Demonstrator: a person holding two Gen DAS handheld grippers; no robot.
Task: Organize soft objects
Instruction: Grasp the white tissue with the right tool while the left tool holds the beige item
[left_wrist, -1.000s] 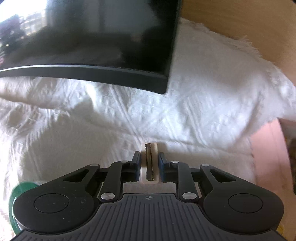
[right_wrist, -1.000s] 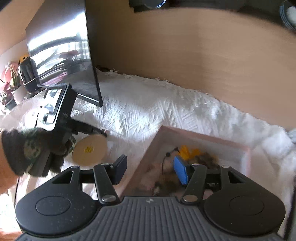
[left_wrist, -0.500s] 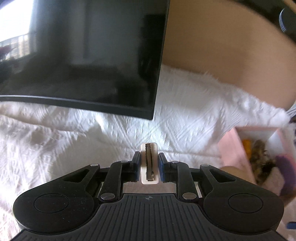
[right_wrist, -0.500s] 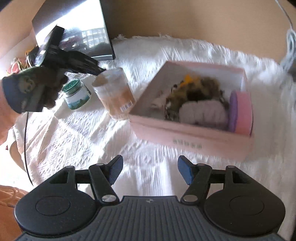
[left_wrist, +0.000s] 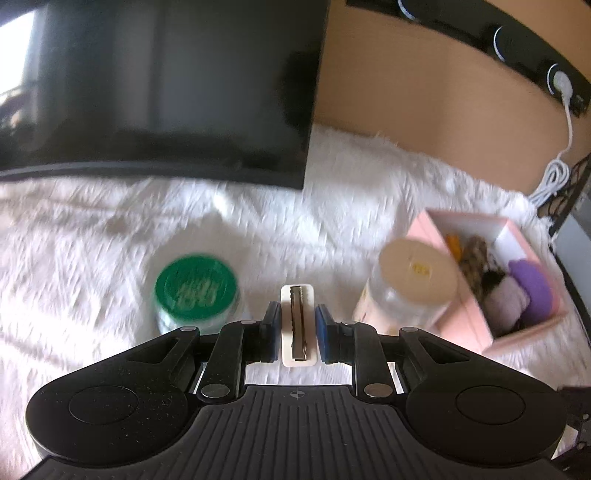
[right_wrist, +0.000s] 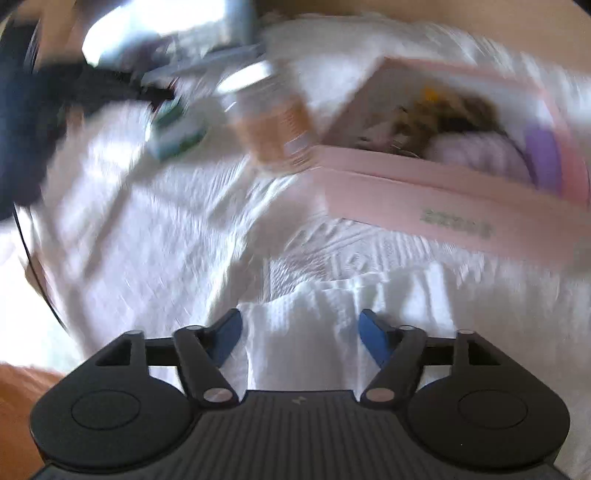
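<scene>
Box (left_wrist: 476, 325) ahead-right of our left gripper (left_wrist: 298, 325) already holds soft bits; it's clamped on a hair clip (left_wrist: 299, 325) w/ right gripper (right_wrist: 299, 338) jaws opening, empty over cloth (right_wrist: 147, 240), so clip's left to stow.

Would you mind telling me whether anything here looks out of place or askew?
Mostly the clear jar with the beige lid: it tilts against the corner of the pink box instead of standing flat. The green-lidded jar sits upright on the white cloth. Nothing looks spilled.
</scene>
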